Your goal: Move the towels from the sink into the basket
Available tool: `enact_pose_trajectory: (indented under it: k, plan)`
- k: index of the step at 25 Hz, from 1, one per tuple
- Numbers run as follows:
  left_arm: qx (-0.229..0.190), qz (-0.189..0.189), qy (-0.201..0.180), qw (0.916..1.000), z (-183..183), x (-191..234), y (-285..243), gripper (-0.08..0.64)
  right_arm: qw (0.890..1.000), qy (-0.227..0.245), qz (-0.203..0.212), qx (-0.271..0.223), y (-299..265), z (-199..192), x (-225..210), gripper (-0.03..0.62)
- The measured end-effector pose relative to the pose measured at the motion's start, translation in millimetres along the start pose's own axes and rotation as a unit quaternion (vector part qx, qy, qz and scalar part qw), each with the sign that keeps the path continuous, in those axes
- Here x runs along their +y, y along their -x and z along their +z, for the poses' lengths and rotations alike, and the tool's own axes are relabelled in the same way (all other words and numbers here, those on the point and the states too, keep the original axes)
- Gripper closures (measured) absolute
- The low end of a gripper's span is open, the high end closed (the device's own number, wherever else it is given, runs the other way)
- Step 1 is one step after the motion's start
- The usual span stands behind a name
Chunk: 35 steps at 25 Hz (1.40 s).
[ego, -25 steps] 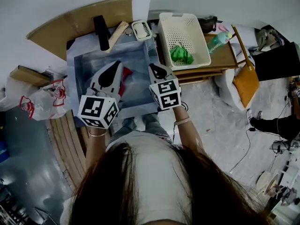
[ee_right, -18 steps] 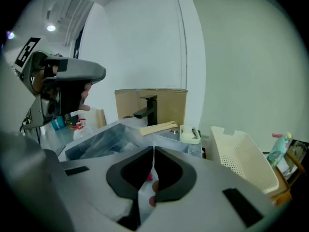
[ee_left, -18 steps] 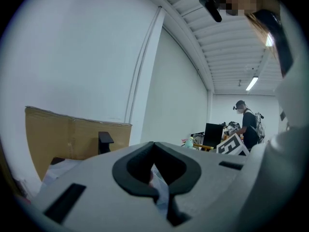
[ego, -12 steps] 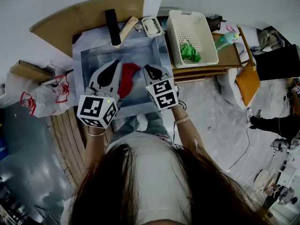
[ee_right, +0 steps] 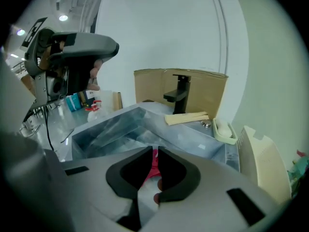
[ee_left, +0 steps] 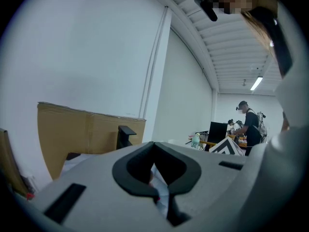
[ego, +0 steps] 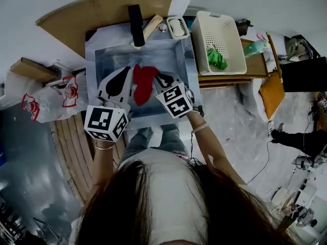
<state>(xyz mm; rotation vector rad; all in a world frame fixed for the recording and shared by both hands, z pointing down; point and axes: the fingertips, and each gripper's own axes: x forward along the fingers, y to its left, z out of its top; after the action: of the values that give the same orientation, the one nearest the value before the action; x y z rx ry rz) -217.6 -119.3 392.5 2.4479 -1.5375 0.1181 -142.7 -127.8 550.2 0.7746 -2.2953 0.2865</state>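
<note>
A red towel (ego: 143, 83) lies spread in the steel sink (ego: 102, 60), and the right gripper view shows it (ee_right: 154, 163) just beyond the jaws. My left gripper (ego: 126, 71) hovers over the towel's left edge with its jaws together (ee_left: 154, 146) and nothing in them. My right gripper (ego: 159, 77) tilts down at the towel's right edge, shut (ee_right: 153, 151), with no cloth pinched that I can see. The white perforated basket (ego: 223, 19) stands to the right of the sink on a wooden stand, with a green towel (ego: 216, 59) inside.
A black faucet (ego: 136, 18), a wooden brush (ego: 152, 22) and a soap dish (ego: 178, 27) line the sink's far rim. Cardboard (ego: 102, 9) stands behind. A plastic bag (ego: 53, 101) lies at the left. A green bottle (ego: 257, 47) sits beside the basket. People (ee_left: 248, 124) stand far off.
Both grippers have moved forward and lower over the sink, and the right one now tilts down more steeply. The red towel, mostly hidden under the left gripper before, shows between them.
</note>
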Motion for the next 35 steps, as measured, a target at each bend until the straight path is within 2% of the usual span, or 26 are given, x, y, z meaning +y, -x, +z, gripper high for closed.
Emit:
enact_pose_trajectory:
  k: [6,18,29,35]
  plan:
    - [0.01,0.011,0.016,0.9998,-16.8,17.6,6.2,0.555,0.998,0.033,0.028,0.036,-31.5,-6.0,11.0,0.55]
    - [0.026,0.023,0.039,0.9986,-48.6,44.7,7.4,0.555,0.989,0.075,0.079,0.101,-97.1,-34.4,23.2,0.442]
    - [0.039,0.03,0.058,0.9971,-69.8,60.5,6.4,0.555,0.976,0.089,0.107,0.166,-139.0,-73.5,28.7,0.321]
    - [0.042,0.03,0.061,0.9968,-74.7,60.3,5.7,0.555,0.972,0.085,0.106,0.194,-151.3,-92.0,29.2,0.301]
